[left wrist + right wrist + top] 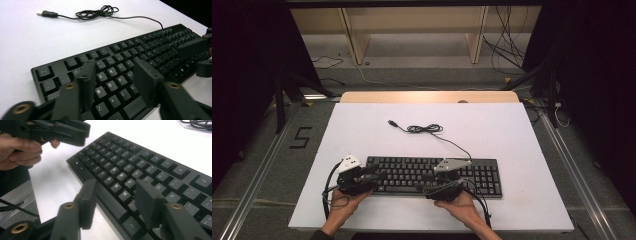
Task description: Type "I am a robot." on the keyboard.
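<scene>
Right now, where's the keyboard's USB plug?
In the high view the USB plug lies on the white table, beyond the keyboard and left of the coiled cable, left of centre.

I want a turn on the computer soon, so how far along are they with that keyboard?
Done: the black keyboard lies flat on the white table. In hand: the left gripper and right gripper hover over its keys, fingers apart, gripping nothing. Left: its cable lies bunched on the table with the USB plug loose, plugged into nothing, so it looks far from finished.
</scene>
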The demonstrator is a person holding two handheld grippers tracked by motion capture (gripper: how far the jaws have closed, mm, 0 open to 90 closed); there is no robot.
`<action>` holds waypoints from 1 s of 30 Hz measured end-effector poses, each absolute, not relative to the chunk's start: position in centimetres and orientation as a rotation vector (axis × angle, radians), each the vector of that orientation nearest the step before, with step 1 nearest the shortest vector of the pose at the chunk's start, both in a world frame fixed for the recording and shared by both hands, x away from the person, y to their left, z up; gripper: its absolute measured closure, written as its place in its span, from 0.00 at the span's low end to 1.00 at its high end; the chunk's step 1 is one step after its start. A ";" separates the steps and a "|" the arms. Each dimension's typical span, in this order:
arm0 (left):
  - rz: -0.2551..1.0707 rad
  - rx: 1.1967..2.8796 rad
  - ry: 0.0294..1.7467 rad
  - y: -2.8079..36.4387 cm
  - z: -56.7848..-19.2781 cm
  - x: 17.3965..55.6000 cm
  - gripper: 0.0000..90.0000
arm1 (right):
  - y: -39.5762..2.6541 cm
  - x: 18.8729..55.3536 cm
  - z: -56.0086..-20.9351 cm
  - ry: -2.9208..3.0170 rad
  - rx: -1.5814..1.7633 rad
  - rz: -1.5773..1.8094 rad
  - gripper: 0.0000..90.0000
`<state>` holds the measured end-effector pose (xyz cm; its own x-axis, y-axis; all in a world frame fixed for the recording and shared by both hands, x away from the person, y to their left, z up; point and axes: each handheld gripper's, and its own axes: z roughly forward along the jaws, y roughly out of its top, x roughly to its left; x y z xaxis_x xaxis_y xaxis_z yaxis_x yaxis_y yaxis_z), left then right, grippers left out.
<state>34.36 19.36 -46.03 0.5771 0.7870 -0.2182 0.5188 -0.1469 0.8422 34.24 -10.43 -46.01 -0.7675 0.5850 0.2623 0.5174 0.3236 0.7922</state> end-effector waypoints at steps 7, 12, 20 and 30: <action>0.307 1.870 1.049 18.2 -46.3 35.5 0.82 | -10.9 34.2 -45.8 2.479 1.050 1.448 0.47; 0.284 1.898 1.054 17.6 -46.5 36.1 0.91 | -11.3 34.2 -45.6 2.460 1.051 1.452 0.44; 0.283 1.952 1.052 16.4 -46.8 37.1 0.99 | -11.4 34.1 -45.4 2.449 1.052 1.463 0.39; 0.270 1.990 1.086 15.8 -47.5 38.1 0.99 | -11.7 34.1 -45.2 2.437 1.048 1.471 0.38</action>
<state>38.08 15.83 -47.48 0.6024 0.7754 -0.1891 0.5963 -0.2797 0.7525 34.09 -11.67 -45.25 -0.7559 0.6061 0.2475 0.5012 0.2926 0.8143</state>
